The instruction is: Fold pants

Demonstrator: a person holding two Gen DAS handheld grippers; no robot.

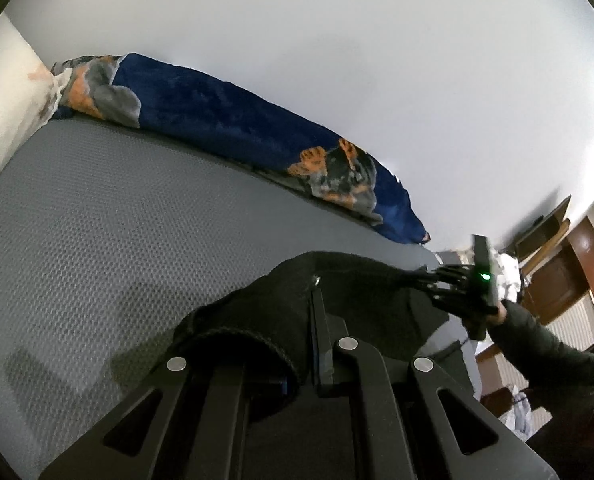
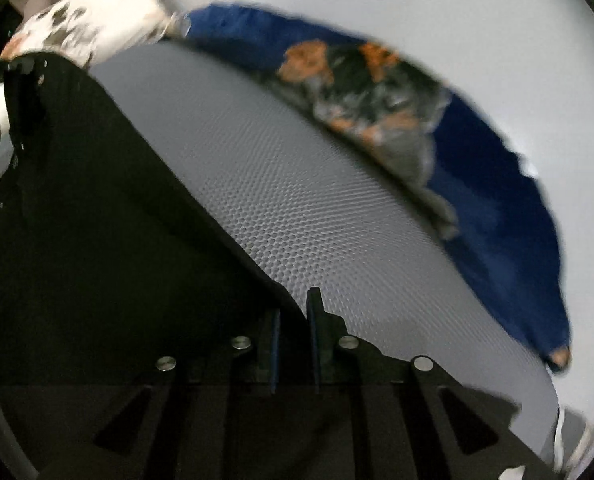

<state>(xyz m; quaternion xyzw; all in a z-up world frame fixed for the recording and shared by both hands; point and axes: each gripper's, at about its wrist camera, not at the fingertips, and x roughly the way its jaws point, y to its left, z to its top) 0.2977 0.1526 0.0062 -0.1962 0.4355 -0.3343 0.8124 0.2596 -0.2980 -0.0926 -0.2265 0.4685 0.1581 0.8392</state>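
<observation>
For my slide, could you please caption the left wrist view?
Left gripper shut on black pants above a grey mattress.

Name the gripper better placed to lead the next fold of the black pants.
Probably right: the right gripper pinches the pants at their free edge beside bare mattress; the left gripper sits buried in bunched fabric.

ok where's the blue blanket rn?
The blue blanket lies bunched along the far edge of the grey mattress against the white wall, beyond the black pants.

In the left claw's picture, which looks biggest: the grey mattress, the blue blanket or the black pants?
1. Mattress.
2. Blanket and pants look alike in size; the pants are nearer the camera and partly hidden, so unsure.
</observation>
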